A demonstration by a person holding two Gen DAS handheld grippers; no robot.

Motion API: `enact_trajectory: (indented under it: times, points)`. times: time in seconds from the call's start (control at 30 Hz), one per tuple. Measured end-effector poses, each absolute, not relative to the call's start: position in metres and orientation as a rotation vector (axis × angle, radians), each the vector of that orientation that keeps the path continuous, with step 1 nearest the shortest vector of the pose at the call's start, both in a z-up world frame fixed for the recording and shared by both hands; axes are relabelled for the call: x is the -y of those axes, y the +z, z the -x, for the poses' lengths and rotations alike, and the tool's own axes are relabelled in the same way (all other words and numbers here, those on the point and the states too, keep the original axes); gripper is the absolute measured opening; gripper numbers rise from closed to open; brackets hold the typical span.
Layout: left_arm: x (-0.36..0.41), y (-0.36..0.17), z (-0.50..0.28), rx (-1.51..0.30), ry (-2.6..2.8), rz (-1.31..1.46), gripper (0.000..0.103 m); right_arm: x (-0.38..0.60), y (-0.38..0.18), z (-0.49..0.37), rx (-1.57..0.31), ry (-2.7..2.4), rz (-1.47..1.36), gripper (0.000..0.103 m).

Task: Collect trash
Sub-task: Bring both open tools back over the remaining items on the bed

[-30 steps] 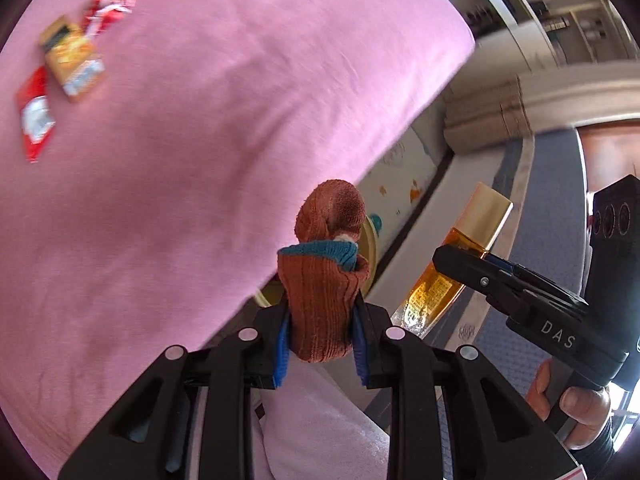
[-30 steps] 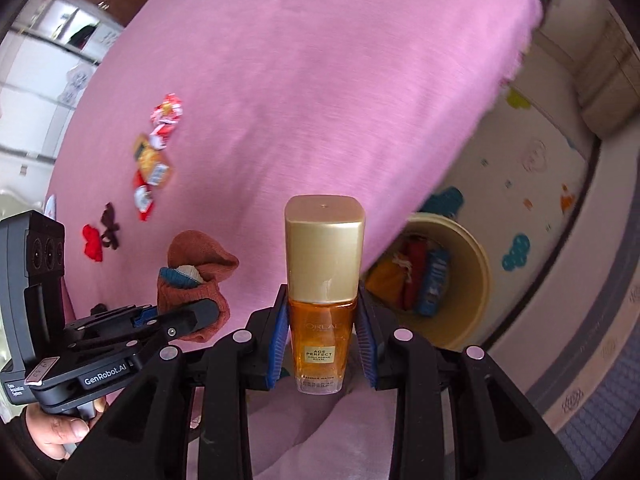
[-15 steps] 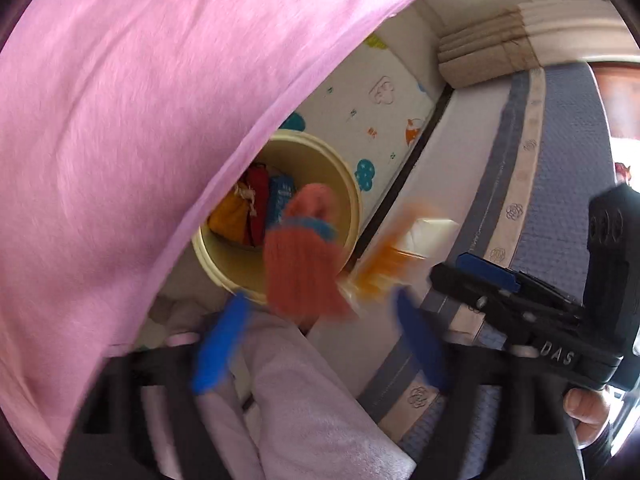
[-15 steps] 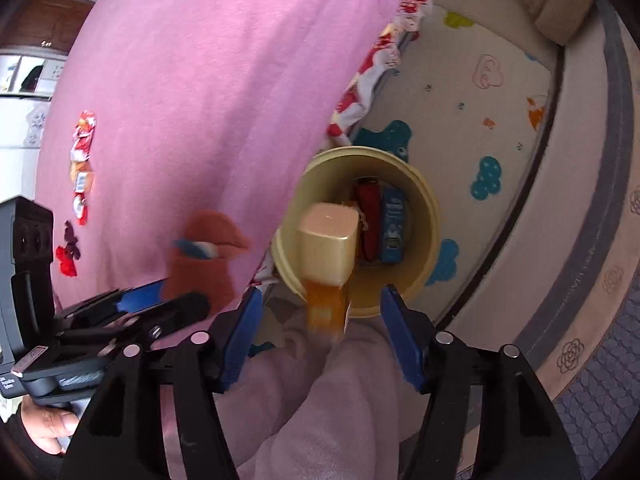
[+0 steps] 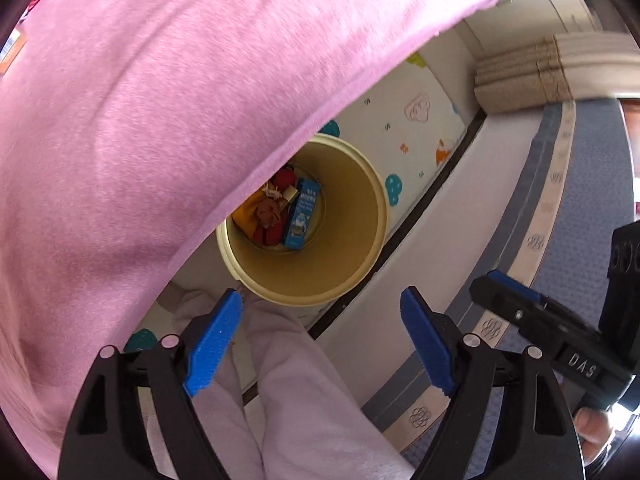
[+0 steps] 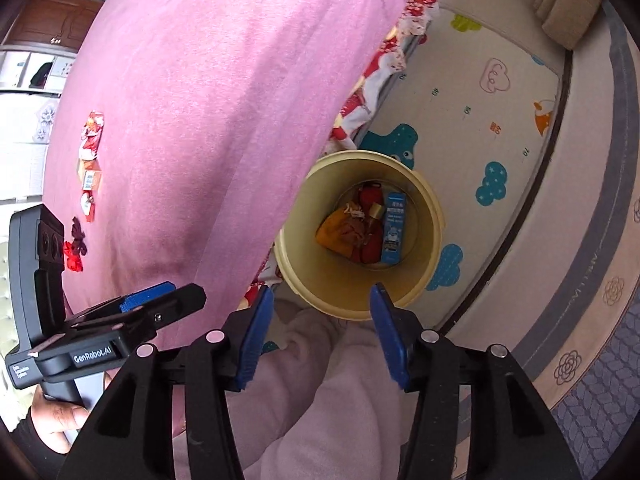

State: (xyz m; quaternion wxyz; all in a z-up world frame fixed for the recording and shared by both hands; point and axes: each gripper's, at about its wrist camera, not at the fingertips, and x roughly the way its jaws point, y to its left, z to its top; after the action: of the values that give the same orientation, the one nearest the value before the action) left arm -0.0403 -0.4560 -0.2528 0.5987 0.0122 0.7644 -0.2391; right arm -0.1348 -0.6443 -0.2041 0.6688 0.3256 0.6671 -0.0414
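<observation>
A cream round bin (image 5: pixel 352 280) stands on the floor by the pink-covered bed; it also shows in the right wrist view (image 6: pixel 424 280). Inside lie the brown sock (image 5: pixel 269 213) (image 6: pixel 354 232), the gold-capped bottle (image 6: pixel 375 212), a blue box (image 5: pixel 303 216) (image 6: pixel 394 228) and red and orange items. My left gripper (image 5: pixel 320 336) is open and empty above the bin's near rim. My right gripper (image 6: pixel 322 332) is open and empty, also over the near rim. Each gripper shows in the other's view: the right one (image 5: pixel 520 304), the left one (image 6: pixel 160 300).
Several red and orange wrappers (image 6: pixel 90 168) lie on the pink bedcover (image 6: pixel 200 120). A patterned play mat (image 6: pixel 492 128) and a grey-blue rug (image 5: pixel 580 200) cover the floor. The person's legs in pale trousers (image 5: pixel 312 408) are under the grippers.
Both grippers swung from over the bed to above the bin and opened. The sock and the bottle dropped from the jaws and now lie in the bin.
</observation>
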Motion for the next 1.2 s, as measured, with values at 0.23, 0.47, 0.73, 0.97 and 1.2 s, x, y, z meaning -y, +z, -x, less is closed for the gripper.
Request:
enact_trajectory:
  times: [0.23, 0.47, 0.73, 0.97, 1.2]
  points:
    - [0.422, -0.231, 0.018, -1.725, -0.541, 0.040, 0.081, 0.607, -0.184, 0.099, -1.503, -0.014, -0.656, 0.050]
    - [0.335, -0.206, -0.021, -1.665, -0.423, 0.168, 0.081, 0.535, -0.157, 0.040, -1.491, 0.105, -0.559, 0.048]
    - [0.202, -0.171, -0.041, -1.552, -0.227, 0.343, 0.081, 0.427, -0.131, -0.029, -1.465, 0.268, -0.426, 0.048]
    - [0.111, -0.161, -0.061, -1.479, -0.102, 0.438, 0.081, 0.354, -0.113, -0.073, -1.425, 0.346, -0.376, 0.048]
    - [0.058, -0.158, -0.083, -1.435, -0.013, 0.502, 0.081, 0.309, -0.115, -0.104, -1.429, 0.400, -0.318, 0.048]
